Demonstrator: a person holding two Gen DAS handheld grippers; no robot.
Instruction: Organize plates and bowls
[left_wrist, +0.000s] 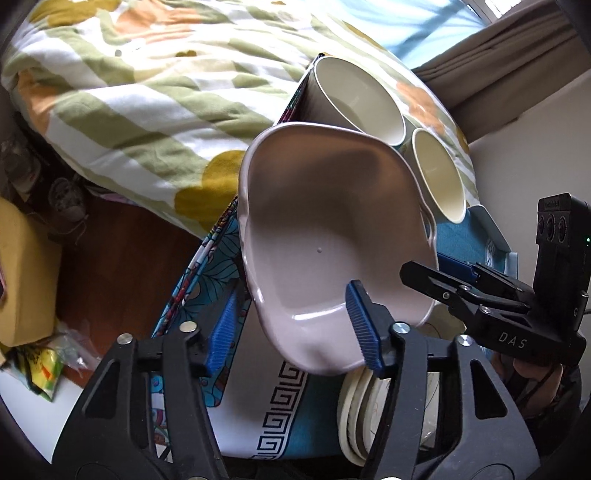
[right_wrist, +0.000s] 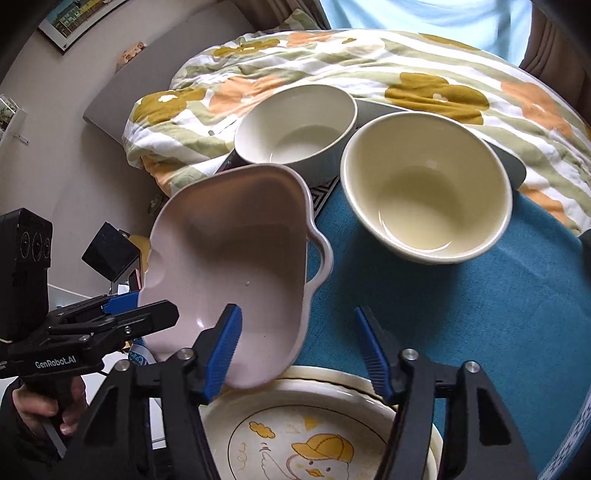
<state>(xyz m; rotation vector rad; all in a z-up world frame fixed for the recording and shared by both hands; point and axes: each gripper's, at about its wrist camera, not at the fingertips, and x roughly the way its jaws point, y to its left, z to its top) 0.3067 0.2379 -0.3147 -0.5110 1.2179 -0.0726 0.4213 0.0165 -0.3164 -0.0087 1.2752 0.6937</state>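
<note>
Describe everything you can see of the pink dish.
The pink dish is a glossy, ceramic-looking, roughly rectangular baking dish with rounded corners and a looped handle at its end. It is empty apart from a tiny speck and tipped steeply on edge above the plate stack. The left gripper and right gripper each straddle its rim; which one bears it cannot be told.

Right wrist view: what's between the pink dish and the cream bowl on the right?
Nothing but bare blue tablecloth lies between the pink dish and the cream bowl. The right wrist view shows this stretch plainly.
</note>
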